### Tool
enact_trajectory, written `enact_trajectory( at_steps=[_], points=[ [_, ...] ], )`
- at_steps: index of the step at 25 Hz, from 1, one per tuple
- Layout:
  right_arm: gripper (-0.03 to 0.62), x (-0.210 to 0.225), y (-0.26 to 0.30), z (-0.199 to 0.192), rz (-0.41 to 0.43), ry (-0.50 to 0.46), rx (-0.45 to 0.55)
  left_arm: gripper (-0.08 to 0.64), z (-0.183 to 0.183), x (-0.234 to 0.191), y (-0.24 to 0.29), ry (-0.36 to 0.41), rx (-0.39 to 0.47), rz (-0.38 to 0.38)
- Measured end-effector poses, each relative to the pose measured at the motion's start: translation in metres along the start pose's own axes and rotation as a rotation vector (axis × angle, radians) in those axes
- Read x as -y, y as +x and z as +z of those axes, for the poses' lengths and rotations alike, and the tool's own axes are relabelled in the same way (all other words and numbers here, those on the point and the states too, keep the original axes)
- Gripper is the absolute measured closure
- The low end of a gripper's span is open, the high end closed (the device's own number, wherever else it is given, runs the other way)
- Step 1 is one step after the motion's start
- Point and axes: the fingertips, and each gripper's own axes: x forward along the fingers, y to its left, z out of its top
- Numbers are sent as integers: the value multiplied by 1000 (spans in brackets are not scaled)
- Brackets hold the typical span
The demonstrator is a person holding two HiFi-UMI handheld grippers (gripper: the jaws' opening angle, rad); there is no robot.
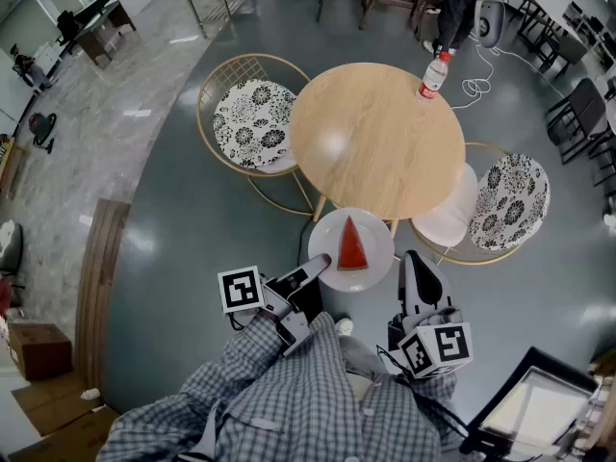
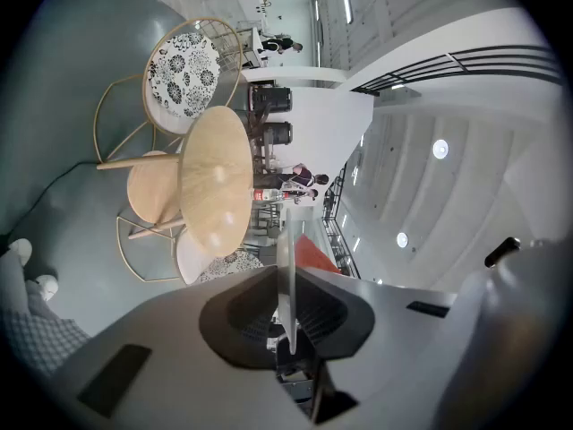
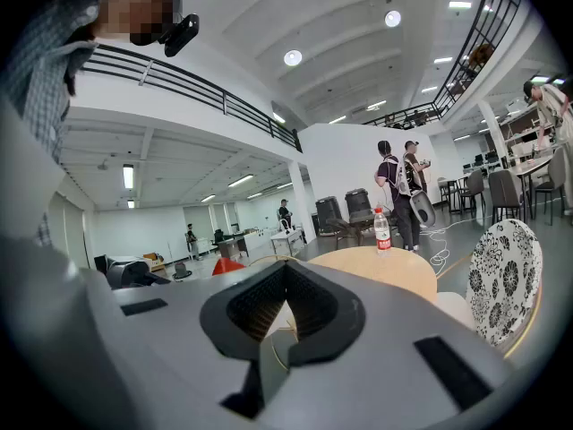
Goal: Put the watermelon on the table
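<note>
left gripper (image 1: 322, 262): pinches plate (image 1: 377, 231) rim, watermelon (image 1: 352, 245) on it | right gripper (image 1: 415, 260): pressed together, empty | bottle (image 1: 433, 75) far on table (image 1: 371, 138): red label, words too small

On my feed I see the wearer's loose, long-sleeved checked shirt (image 1: 289, 402) in blue-grey and white. The left claw (image 1: 320, 262) and the right claw (image 1: 416, 260) are both smooth light grey plastic shells that taper to a point, lined with black ribbed pads (image 3: 246, 307). Each carries a white cube printed with black square markers: the left cube (image 1: 241, 289) and the right cube (image 1: 438, 347).
</note>
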Motion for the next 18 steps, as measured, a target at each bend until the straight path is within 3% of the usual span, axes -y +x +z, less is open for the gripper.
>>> enact_trajectory(
  at_steps=[11, 18],
  points=[
    [584, -6, -2, -3, -3, 14, -16, 522, 2, 2, -8, 4, 9, 0],
    [584, -10, 0, -24, 4, 177, -89, 522, 4, 0, -14, 19, 6, -4]
  ],
)
